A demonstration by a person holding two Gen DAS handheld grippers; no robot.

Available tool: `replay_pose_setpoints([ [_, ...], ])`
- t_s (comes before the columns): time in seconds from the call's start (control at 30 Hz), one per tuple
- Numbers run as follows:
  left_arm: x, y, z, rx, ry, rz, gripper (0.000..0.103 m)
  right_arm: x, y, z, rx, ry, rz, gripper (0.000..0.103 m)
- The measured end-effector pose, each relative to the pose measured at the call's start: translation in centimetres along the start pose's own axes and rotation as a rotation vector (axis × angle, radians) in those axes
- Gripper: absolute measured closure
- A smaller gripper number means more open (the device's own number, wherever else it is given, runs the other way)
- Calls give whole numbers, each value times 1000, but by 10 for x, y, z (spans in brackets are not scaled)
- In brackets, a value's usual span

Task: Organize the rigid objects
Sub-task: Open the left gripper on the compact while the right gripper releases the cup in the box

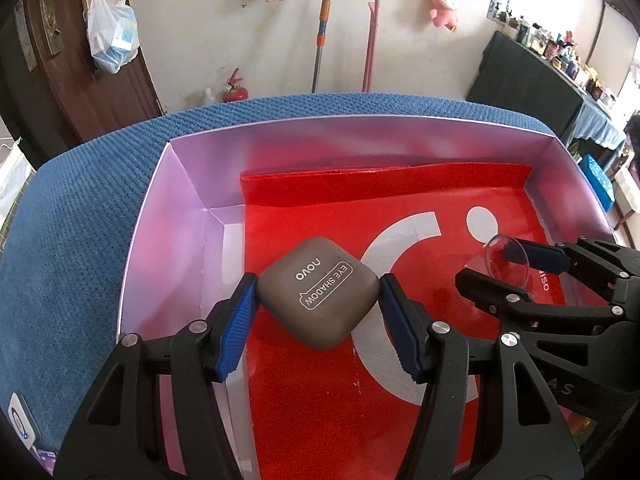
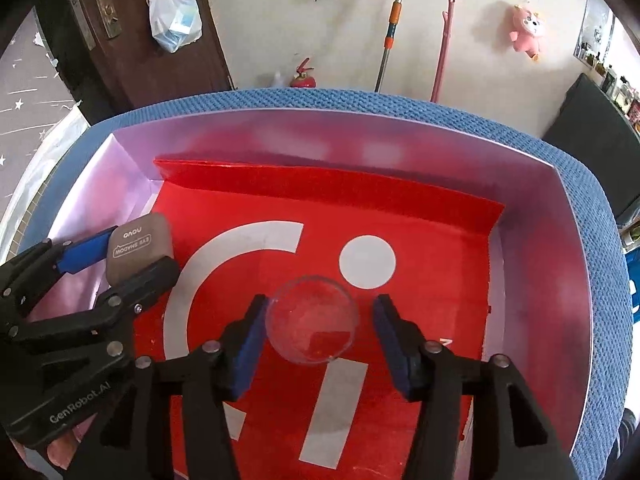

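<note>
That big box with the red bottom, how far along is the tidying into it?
Nothing lies loose in the box yet, so nothing looks finished. In hand: the left gripper clamps the eye shadow case over the red floor. The right gripper stands open around the clear cup, apparently just set down. Left: releasing the case.

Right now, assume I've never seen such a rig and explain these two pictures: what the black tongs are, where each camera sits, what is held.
No robot: a person holds a two-jawed tool in each hand, each with a camera looking along it. One picture is from the left gripper, whose jaws clamp a brown eye shadow case. The other is from the right gripper; its jaws stand open around a clear dish lying on the red sheet in a lilac box on blue cloth.
</note>
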State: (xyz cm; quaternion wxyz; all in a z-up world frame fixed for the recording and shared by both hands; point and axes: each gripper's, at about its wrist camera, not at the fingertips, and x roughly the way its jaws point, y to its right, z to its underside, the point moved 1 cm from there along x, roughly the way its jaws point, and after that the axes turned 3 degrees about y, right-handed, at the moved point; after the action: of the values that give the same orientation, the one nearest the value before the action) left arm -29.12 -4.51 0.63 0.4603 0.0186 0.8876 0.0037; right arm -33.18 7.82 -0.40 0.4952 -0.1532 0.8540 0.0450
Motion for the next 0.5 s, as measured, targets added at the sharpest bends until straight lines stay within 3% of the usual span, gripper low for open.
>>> replay_pose_setpoints([
  [0.5,-3,11,5,32,-3,-46,36,-13,18,3,37,46,-8,32],
])
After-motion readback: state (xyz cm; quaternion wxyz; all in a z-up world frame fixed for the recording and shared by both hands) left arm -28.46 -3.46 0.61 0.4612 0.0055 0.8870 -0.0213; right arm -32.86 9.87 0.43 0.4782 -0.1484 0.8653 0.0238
